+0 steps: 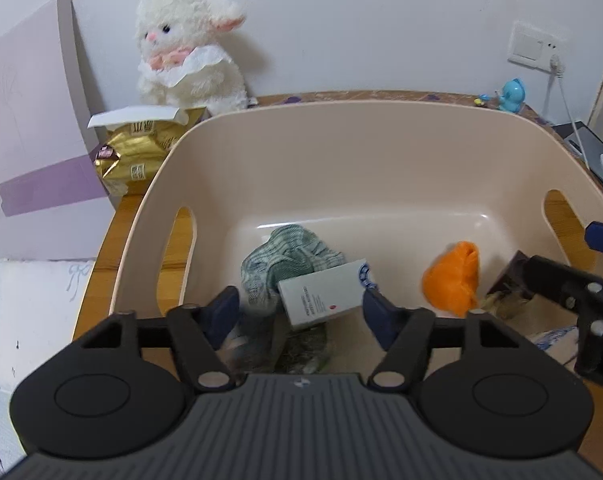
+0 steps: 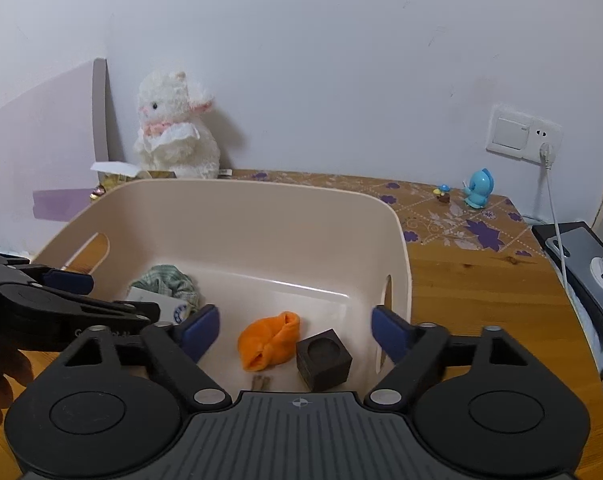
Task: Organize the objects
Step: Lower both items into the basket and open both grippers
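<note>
Left wrist view: the left gripper [image 1: 299,312] is held wide open with nothing gripped, poised over the beige bin [image 1: 341,120]. A white box [image 1: 325,294] is seen leaning on a green checked cloth [image 1: 289,258] right between the fingers, with an orange cloth [image 1: 453,278] at 3 o'clock.

Right wrist view: the right gripper [image 2: 295,330] is also spread wide and empty. A dark cube [image 2: 323,358] with a round recess is shown clearly at 6 o'clock here, only half-glimpsed in the other view.

Risk, probably: the 2 grippers could get knocked together, being crowded over 1 bin.
</note>
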Available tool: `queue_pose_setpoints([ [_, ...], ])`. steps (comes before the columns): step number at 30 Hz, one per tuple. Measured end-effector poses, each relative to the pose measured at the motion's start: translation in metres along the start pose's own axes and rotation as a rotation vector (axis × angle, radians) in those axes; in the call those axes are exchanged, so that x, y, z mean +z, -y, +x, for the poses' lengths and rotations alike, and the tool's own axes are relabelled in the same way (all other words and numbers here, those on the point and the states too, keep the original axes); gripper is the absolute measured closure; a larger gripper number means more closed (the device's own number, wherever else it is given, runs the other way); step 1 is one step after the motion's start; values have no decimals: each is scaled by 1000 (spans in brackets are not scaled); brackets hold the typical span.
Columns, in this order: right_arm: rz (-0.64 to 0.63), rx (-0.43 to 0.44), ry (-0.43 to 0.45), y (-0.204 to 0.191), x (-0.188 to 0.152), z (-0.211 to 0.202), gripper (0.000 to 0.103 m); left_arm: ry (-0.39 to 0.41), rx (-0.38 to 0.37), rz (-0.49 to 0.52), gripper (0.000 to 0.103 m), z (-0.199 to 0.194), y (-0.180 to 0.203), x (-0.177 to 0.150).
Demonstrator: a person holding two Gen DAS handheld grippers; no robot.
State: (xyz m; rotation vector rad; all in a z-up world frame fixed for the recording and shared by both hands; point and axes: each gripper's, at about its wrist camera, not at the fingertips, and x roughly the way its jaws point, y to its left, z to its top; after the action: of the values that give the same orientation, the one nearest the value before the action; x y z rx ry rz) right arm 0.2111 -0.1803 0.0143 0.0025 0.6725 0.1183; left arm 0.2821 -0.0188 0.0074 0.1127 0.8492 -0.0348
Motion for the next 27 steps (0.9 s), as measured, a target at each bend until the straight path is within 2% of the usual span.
queue_pose_setpoints([
  [4,2,-3,26,0,1,-14,6,33,16,14,18,-11,5,1],
  [7,2,0,38,-2,0,-23,5,49,15,1,15,-20,4,2],
  [15,1,7,85,-9,-3,-54,1,71,-5,-37,14,-45,0,-2],
  [27,-2,3,140,-16,-19,-114,0,159,13,-42,15,-107,1,-24],
])
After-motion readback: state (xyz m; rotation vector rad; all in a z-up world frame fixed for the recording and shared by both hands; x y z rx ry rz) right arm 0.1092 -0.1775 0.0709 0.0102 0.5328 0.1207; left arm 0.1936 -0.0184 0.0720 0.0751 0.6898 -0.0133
